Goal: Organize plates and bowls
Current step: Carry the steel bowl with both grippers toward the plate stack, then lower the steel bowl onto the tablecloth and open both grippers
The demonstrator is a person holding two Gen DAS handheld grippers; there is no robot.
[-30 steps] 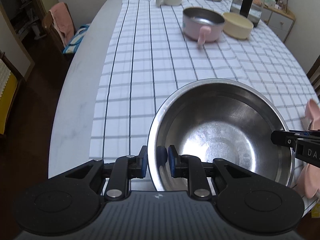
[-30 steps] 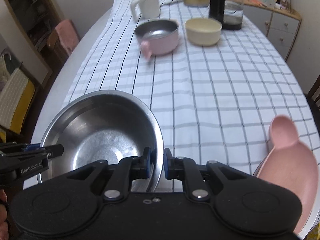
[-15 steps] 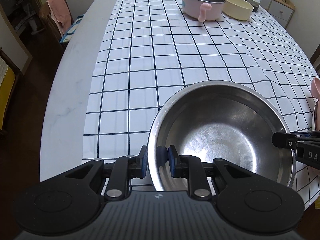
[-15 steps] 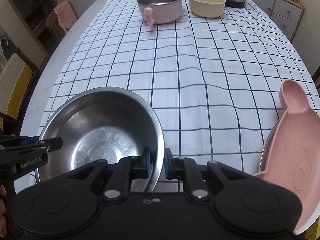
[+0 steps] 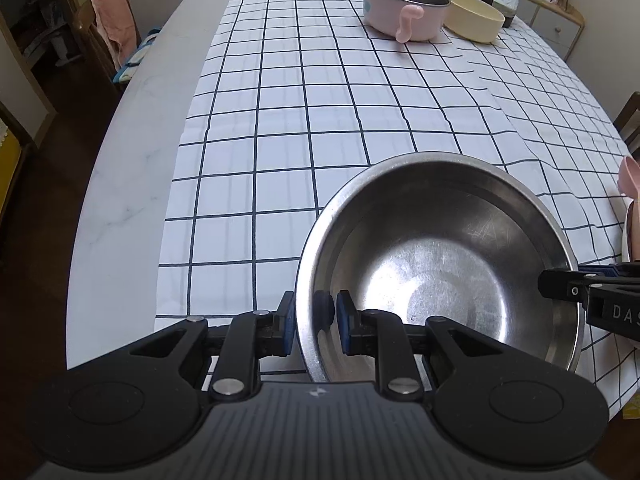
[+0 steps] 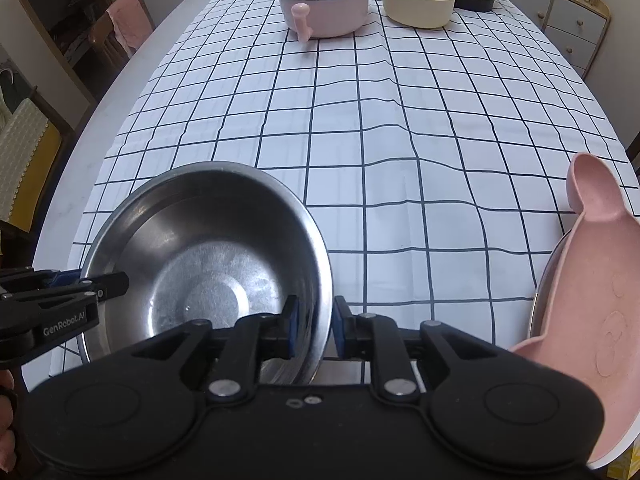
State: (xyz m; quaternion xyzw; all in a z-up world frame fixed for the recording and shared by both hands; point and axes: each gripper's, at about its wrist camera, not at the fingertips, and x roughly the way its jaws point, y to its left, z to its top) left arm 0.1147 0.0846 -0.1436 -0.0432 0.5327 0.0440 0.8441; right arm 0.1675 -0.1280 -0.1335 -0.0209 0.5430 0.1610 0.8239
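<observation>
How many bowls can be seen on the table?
3. The steel bowl sits at the near edge. The pink bowl with a handle and the cream bowl stand side by side at the far end. Others may be hidden beyond the frame.

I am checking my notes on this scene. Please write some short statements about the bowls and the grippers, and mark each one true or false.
1. The steel bowl is empty. True.
2. Only the left gripper is at the steel bowl's rim. False: the right gripper also straddles the rim on the opposite side, its jaws opening.
3. The pink pot and the cream bowl stand side by side at the far end of the table. True.
4. The pink plate lies inside the steel bowl. False: it lies apart, near the table's edge.
5. The tablecloth is plain white. False: it has a dark grid.
</observation>
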